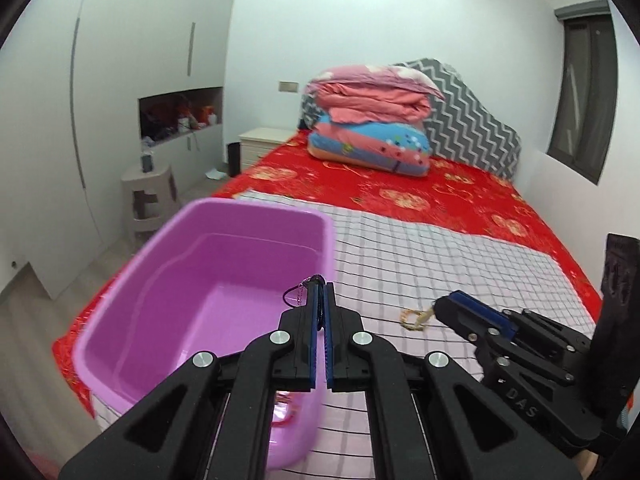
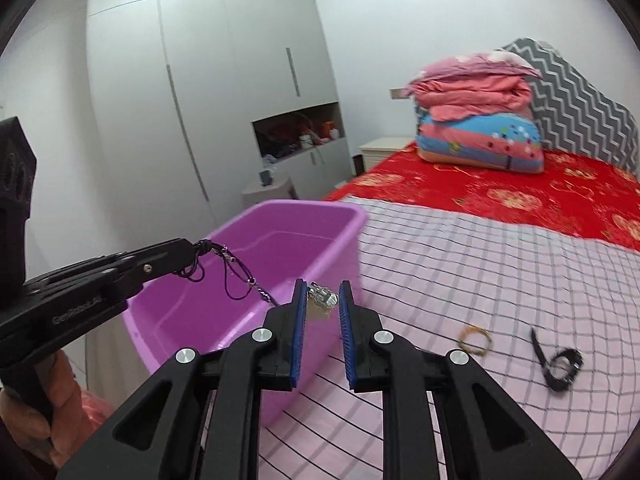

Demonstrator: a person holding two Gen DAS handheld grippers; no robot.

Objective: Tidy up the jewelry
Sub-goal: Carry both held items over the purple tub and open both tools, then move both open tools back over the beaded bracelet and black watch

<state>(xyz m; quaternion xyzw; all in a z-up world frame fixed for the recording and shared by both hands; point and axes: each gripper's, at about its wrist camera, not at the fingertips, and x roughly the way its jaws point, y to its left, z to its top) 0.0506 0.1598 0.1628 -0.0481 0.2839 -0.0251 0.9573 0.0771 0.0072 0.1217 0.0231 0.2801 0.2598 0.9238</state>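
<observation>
Your two fisheye views show even, soft indoor light with faint shadows, strong barrel distortion and dark vignetted corners, slight motion blur on the purple tub [image 1: 224, 216] rim, and mild softness throughout.

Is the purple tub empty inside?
Looks empty. The purple tub shows bare floor; the necklace hangs above it from the left gripper. Near corner hidden.

One purple tub [image 2: 280, 240], one necklace [image 2: 240, 276], one bracelet [image 2: 475, 339], one watch [image 2: 562, 364].
</observation>
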